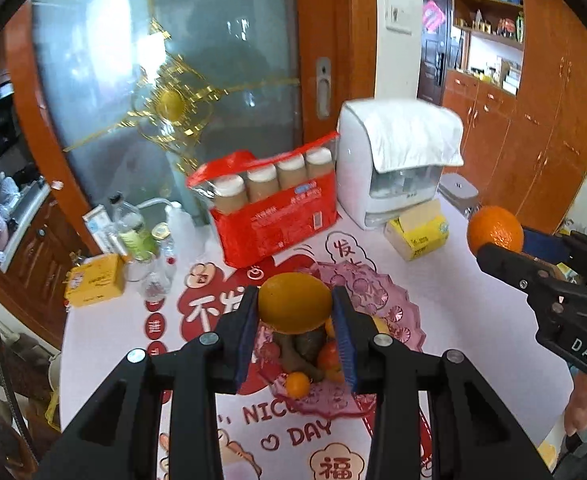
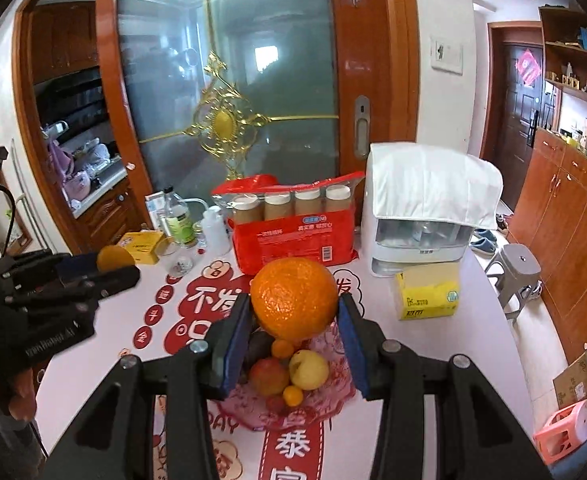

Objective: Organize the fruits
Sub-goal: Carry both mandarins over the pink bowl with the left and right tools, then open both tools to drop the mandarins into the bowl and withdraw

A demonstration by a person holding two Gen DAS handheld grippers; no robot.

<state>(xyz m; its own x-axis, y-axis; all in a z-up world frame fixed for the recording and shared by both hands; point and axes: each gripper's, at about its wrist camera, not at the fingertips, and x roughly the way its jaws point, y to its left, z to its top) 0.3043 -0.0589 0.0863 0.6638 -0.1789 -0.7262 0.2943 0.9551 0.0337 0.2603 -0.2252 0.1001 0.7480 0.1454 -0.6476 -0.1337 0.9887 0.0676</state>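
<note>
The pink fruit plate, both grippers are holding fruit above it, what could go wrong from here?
The pink plate already holds several fruits, so a dropped orange could knock small ones off. The right gripper pinches the orange only at its sides; it might slip. The left gripper with its yellow fruit may crowd the same spot.

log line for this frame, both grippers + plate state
left hand-held gripper: shut on yellow-orange fruit | right hand-held gripper: shut on orange | both above pink plate | plate: holds several fruits

Home dining area, wooden cabinets [image 2: 565, 216], frosted kitchen door [image 2: 229, 92], tissue pack [image 2: 427, 296]
</note>
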